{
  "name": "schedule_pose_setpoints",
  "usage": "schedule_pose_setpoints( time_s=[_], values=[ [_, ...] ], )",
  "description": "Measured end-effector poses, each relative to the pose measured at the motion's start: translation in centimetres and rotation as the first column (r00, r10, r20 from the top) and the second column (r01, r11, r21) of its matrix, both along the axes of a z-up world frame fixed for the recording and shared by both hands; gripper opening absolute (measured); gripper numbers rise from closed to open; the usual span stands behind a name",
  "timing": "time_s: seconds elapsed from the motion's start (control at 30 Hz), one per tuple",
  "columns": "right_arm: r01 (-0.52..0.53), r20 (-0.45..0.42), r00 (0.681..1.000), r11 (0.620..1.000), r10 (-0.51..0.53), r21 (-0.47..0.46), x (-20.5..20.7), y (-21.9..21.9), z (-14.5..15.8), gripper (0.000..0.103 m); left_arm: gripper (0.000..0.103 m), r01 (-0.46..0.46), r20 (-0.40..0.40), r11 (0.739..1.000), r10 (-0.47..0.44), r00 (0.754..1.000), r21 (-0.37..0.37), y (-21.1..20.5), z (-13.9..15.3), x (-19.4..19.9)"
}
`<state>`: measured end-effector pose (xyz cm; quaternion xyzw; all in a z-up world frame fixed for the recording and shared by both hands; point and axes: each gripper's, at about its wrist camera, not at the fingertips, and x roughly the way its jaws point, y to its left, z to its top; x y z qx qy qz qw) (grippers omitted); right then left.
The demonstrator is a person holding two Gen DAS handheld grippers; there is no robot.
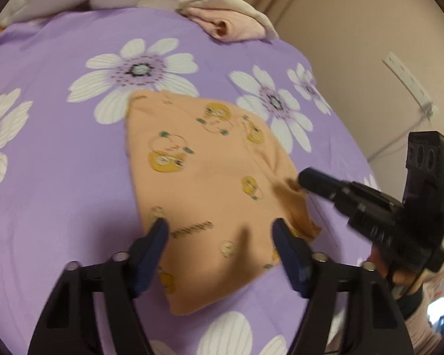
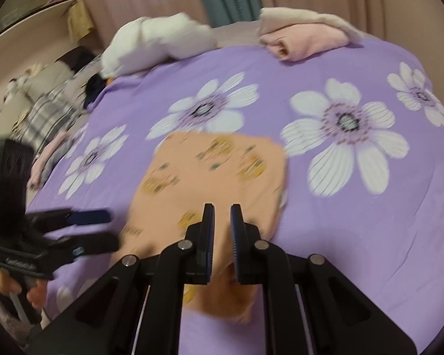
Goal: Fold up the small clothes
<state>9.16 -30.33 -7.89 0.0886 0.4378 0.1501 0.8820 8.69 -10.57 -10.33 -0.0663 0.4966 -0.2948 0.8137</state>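
In the left wrist view, an orange garment [image 1: 204, 183] printed with small yellow cartoon figures lies spread on a purple bedsheet [image 1: 59, 153] patterned with big white flowers. The left gripper [image 1: 220, 226] hangs over the garment's near edge with its blue-padded jaws set well apart; the cloth lies flat below the gap, and the pads clamp nothing. At the garment's right-hand corner the right gripper [image 1: 303, 179] comes in from the side, its tips together at the cloth, where a small bunch of fabric is drawn up. A hand [image 1: 399, 272] grips its handle. Beyond the garment, at the sheet's far edge, sits a folded pink cloth [image 1: 236, 28]. In the right wrist view, blurred, the right gripper [image 2: 222, 216] has its jaws nearly together, with only a narrow slit between them, and a fold of the orange garment [image 2: 210, 171] rises between the pads lower down. The left gripper [image 2: 109, 227] is at the garment's left side, its jaws spread and empty. A white pillow [image 2: 159, 44] and the pink cloth [image 2: 305, 41] lie past the garment.
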Motion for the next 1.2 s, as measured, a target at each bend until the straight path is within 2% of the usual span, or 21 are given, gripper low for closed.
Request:
schedule_pose_setpoints(
  time_s=[0.1,0.2,0.43,1.2],
  values=[
    [-0.029,-0.019,0.999,0.998,0.028,-0.050,-1.0,1.4,-1.1,0.011,0.055,0.032,-0.010,0.999,-0.032,0.999,0.028,-1.5,-1.0,-0.1],
    [-0.035,-0.045,0.999,0.991,0.029,-0.129,-1.6,2.4,-2.5,0.011,0.055,0.042,0.000,0.997,-0.042,0.999,0.057,-2.0,-1.7,-0.4],
    [-0.019,-0.054,0.998,0.981,0.009,-0.196,-2.5,2.3,-3.3,0.007,0.055,0.040,-0.011,0.997,-0.040,0.999,0.065,-1.5,-2.5,-0.7],
    [0.013,-0.098,0.995,0.984,-0.031,-0.177,-3.4,1.3,-4.5,0.006,0.055,0.055,-0.028,0.995,-0.053,0.998,0.078,-1.3,-3.1,-2.0]
  ],
)
